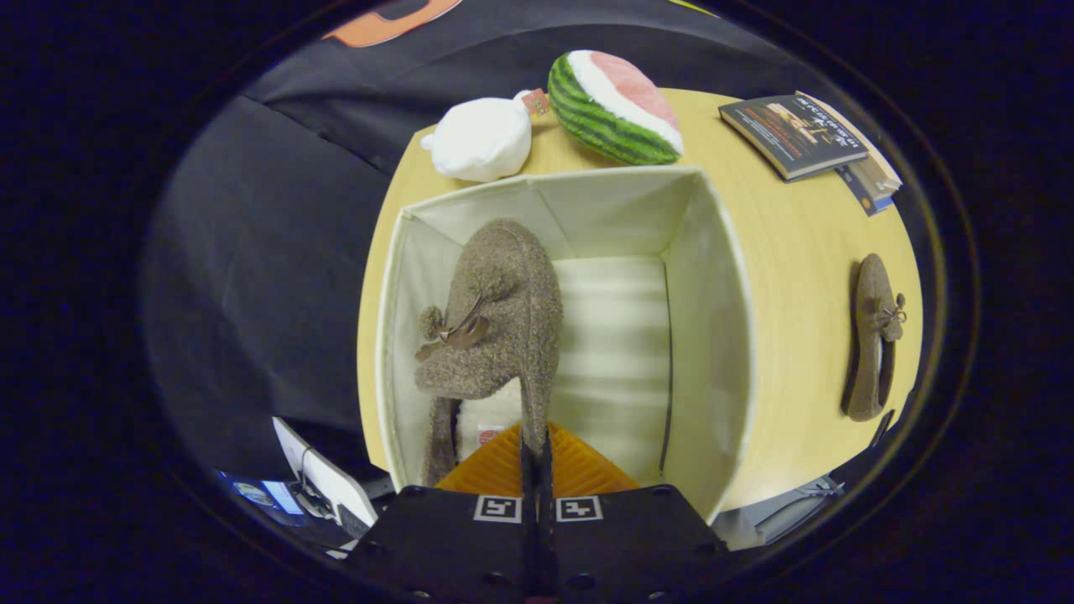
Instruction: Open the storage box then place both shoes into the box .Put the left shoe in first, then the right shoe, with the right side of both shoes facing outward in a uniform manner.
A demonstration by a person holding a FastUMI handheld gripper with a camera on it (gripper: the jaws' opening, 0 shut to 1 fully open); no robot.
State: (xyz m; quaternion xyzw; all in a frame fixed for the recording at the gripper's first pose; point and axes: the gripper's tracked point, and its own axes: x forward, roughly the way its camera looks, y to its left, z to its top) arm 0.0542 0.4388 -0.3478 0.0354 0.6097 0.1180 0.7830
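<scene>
Brown fuzzy shoe (495,319) hangs straight ahead of the gripper (537,449), held by the thin rim of its heel collar; both fingers are pressed together on that rim, no gap visible between them. Shoe's long axis runs away from the fingers, toe pointing toward the far wall of the open storage box (713,277), bow on top turned to the left side wall. It sits in the left half of the box, close to that wall; whether the sole touches the striped floor cannot be told, since the body of the shoe hides what is under it. Right half of the box floor lies bare beside it. Second shoe (873,344) rests on the wooden table (797,243), outside the box's right wall and well apart from the gripper, long axis roughly parallel to the held one. Judgement: release comes next, then a reach rightward over the wall. Beyond the box: white plush (482,138), watermelon plush (612,105), stacked books (805,134). The heel interior and pale lining are partly cut off by the fingers.
</scene>
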